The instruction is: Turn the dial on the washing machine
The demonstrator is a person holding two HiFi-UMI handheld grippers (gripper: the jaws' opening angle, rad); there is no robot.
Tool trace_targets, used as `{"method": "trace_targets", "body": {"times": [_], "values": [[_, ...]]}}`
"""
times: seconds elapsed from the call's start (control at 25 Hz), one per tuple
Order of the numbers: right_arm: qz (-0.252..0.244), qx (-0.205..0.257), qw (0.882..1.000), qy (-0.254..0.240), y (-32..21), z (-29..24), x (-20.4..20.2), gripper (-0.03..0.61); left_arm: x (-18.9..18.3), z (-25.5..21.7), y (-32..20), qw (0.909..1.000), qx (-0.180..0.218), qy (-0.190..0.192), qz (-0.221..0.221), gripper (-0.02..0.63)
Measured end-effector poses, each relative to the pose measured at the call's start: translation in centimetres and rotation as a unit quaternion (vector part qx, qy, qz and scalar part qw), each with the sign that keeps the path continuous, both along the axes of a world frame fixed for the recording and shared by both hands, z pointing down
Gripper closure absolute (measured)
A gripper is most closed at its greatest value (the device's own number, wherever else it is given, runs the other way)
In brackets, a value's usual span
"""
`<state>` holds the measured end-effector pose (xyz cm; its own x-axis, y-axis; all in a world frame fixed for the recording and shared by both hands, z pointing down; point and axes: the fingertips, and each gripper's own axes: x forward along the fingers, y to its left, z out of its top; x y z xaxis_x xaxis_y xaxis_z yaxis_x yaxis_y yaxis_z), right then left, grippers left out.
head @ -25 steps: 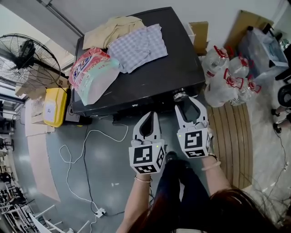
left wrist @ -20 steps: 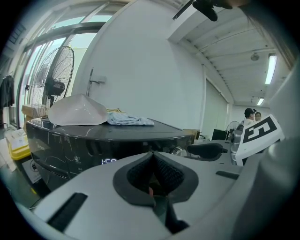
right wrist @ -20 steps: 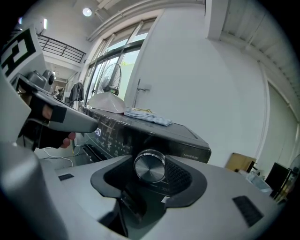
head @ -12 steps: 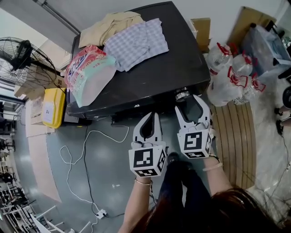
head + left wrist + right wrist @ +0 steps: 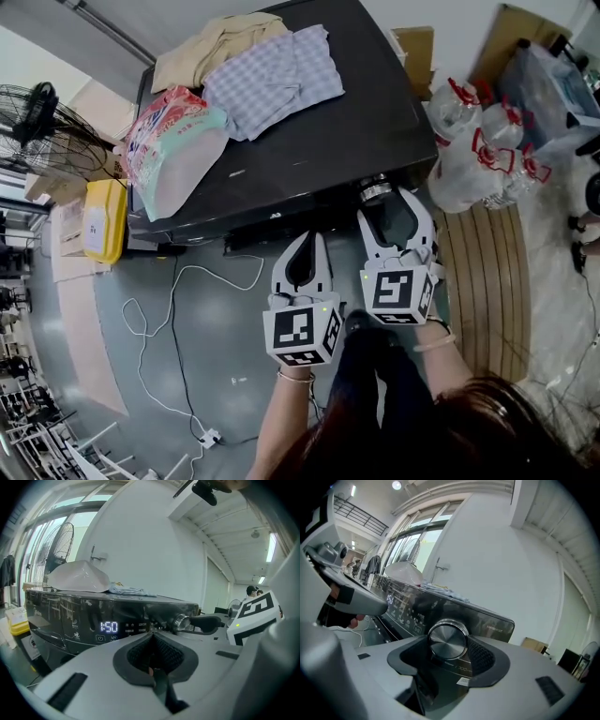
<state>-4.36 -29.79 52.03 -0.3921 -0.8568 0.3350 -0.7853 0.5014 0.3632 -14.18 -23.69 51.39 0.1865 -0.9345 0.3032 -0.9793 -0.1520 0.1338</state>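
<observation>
The black washing machine (image 5: 309,141) has a silver dial (image 5: 375,190) at the right end of its front panel. My right gripper (image 5: 385,202) sits around that dial, its jaws opening. In the right gripper view the dial (image 5: 447,639) stands between the pads with a gap on its left side. The right gripper (image 5: 447,646) is not pressing on it. My left gripper (image 5: 312,236) hangs shut and empty in front of the machine, to the left of the dial. From the left gripper view (image 5: 152,637) I see the lit display (image 5: 108,626) and the dial (image 5: 180,620).
On the machine's top lie a detergent bag (image 5: 169,150), a checked cloth (image 5: 272,80) and a beige cloth (image 5: 211,47). A yellow container (image 5: 103,220) and a fan (image 5: 37,122) stand at the left. A white cable (image 5: 178,319) runs over the floor. Plastic bottles (image 5: 478,159) are at the right.
The right gripper's jaws have spread wider around the dial. The head view has drifted slightly. The left gripper has stayed shut in the same place.
</observation>
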Motion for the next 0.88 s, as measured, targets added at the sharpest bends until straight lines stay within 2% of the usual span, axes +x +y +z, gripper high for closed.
{"method": "trace_targets", "body": {"times": [0.16,0.28,0.4,0.64,0.76,0.88], "values": [[0.018,-0.026,0.997,-0.077,-0.03,-0.04,0.03,0.290,0.06,0.29,0.11,1.0000,-0.002,0.005,-0.004,0.598],[0.026,-0.035,0.994,-0.105,-0.06,-0.06,0.13,0.290,0.13,0.38,0.09,1.0000,-0.003,0.006,-0.002,0.598],[0.019,-0.032,0.995,-0.094,-0.07,0.06,-0.02,0.290,0.05,0.53,0.07,1.0000,-0.004,0.007,-0.003,0.598],[0.010,-0.017,1.000,-0.024,-0.03,0.60,0.09,0.259,0.28,0.81,0.25,0.9999,-0.007,0.008,-0.001,0.598],[0.014,-0.017,0.999,-0.026,-0.12,0.73,0.06,0.279,0.24,1.00,0.32,0.9999,-0.008,0.009,-0.001,0.598],[0.022,-0.027,0.998,-0.053,-0.17,0.75,0.11,0.284,0.15,1.05,0.28,0.9999,-0.008,0.011,-0.003,0.598]]}}
